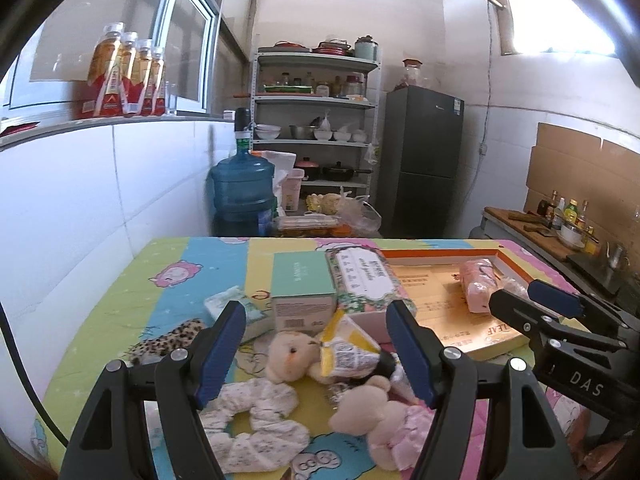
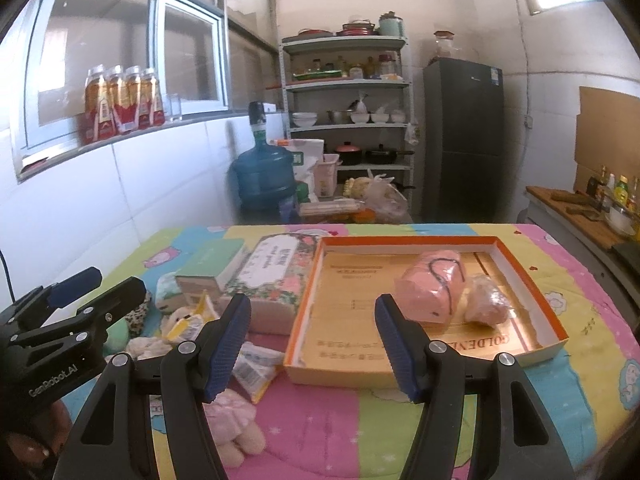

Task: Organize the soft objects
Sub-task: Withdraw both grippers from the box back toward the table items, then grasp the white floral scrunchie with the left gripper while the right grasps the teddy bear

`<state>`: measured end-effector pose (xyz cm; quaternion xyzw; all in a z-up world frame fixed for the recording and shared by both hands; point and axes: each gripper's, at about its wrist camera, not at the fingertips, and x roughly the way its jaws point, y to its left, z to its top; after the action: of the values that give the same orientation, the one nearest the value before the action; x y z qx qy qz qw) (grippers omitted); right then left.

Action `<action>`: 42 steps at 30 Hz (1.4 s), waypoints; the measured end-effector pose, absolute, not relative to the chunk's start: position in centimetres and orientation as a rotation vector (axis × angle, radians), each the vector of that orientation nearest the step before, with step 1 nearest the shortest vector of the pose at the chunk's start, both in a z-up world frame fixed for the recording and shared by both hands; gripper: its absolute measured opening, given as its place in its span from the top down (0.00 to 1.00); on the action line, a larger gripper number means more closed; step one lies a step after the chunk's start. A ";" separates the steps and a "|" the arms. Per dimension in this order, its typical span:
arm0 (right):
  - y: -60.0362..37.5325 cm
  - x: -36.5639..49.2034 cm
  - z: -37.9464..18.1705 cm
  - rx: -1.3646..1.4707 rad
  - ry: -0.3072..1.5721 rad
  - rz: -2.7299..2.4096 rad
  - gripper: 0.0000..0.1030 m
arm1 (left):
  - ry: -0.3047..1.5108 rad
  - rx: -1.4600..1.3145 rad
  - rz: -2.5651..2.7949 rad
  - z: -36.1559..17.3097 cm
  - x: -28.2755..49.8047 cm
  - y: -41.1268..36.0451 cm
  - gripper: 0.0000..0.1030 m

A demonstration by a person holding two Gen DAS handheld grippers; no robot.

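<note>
Both tongs, left tongs (image 1: 316, 350) and right tongs (image 2: 314, 346), hang side by side, jaws apart, empty.

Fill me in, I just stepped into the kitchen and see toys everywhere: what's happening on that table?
A person is sorting soft things into a shallow cardboard box on the quilt-covered table. A pink bundle and a bagged soft item already lie in the box. The left tool hovers open over the pile of plush bears, a white patterned cloth piece and a yellow packet. The right tool is open and empty near the box's front edge.
</note>
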<state>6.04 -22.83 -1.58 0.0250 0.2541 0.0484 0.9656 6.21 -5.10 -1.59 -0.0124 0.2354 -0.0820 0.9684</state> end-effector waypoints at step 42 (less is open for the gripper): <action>-14.6 4.7 -3.6 0.006 0.550 0.234 0.36 | 0.504 -0.048 -0.081 -4.5 3.8 3.6 0.30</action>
<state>4.72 -14.59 -3.59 0.0032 0.2711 0.1152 0.9556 3.84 3.61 -4.54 -0.0238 0.2494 -0.0403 0.9673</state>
